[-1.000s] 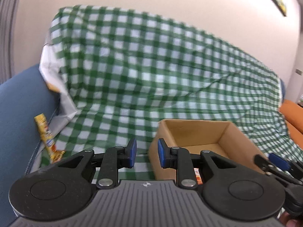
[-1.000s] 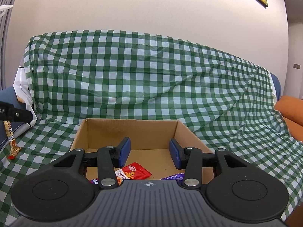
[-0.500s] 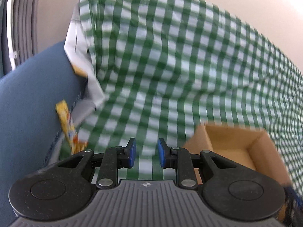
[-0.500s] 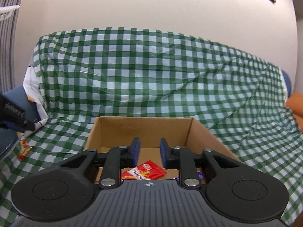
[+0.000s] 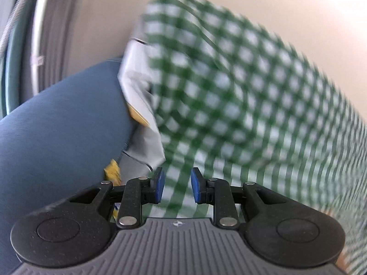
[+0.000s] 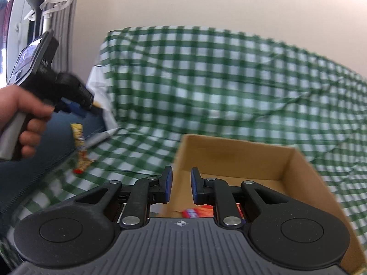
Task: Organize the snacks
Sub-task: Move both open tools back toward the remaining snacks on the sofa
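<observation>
Two grippers are at work over a sofa draped in a green check cloth (image 6: 206,87). At far left in the right wrist view, a hand (image 6: 20,123) holds the left gripper (image 6: 80,112) out over the blue armrest (image 6: 34,171); its fingertips are small and blurred there, but its own camera shows the left gripper (image 5: 176,188) with a narrow gap between the blue pads (image 5: 159,186), nothing in it. It seems aimed that way because a stray yellow snack bar (image 6: 79,151) lies just below and ahead of it, along the seam where armrest meets cloth. In the left view only the bar's yellow end (image 5: 112,171) peeks out beside the left finger, so the tool is near but not yet on it.

Further right, the right gripper (image 6: 180,188) hangs over the near left corner of an open cardboard box (image 6: 229,153) standing on the cloth. Its jaws stand slightly apart and hold nothing; I judge it is parked here, idle, while the other side works. Inside the box, an orange-red packet (image 6: 197,212) lies on the floor, mostly hidden behind the tool; what else the box holds cannot be told. The box looks like the collecting place, so the bar is probably the next thing to go in.
</observation>
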A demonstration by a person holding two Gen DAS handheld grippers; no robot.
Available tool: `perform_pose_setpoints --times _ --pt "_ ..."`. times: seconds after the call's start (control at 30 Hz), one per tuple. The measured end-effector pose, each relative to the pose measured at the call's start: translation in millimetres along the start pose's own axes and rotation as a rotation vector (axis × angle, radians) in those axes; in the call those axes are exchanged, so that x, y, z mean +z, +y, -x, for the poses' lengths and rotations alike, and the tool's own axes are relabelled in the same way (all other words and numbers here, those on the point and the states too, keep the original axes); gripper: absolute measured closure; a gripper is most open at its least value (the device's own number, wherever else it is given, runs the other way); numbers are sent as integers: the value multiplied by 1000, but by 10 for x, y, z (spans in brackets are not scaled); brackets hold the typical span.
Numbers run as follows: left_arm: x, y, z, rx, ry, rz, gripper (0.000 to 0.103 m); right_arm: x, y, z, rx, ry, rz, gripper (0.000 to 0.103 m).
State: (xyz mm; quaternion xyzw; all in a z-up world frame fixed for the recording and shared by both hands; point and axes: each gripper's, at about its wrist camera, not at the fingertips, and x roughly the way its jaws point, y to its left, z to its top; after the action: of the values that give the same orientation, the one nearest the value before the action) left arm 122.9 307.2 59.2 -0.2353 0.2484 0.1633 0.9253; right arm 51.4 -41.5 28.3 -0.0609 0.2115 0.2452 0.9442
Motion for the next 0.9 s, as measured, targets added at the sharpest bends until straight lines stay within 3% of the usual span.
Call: perform_pose_setpoints --times 0.13,0.3,0.4,0.47,0.9 --pt "132 360 38 19 7 112 76 157 329 -386 84 63 -91 85" --pt "183 712 49 31 29 237 76 157 929 -1031 154 166 -95 84" --pt "228 853 64 48 16 290 76 116 1271 -1411 176 230 -71 75" --pt "236 918 100 62 2 314 76 80 1446 -1666 184 278 -75 67" --pt "269 1055 57 70 7 361 76 -40 1914 -2635 193 407 -57 60"
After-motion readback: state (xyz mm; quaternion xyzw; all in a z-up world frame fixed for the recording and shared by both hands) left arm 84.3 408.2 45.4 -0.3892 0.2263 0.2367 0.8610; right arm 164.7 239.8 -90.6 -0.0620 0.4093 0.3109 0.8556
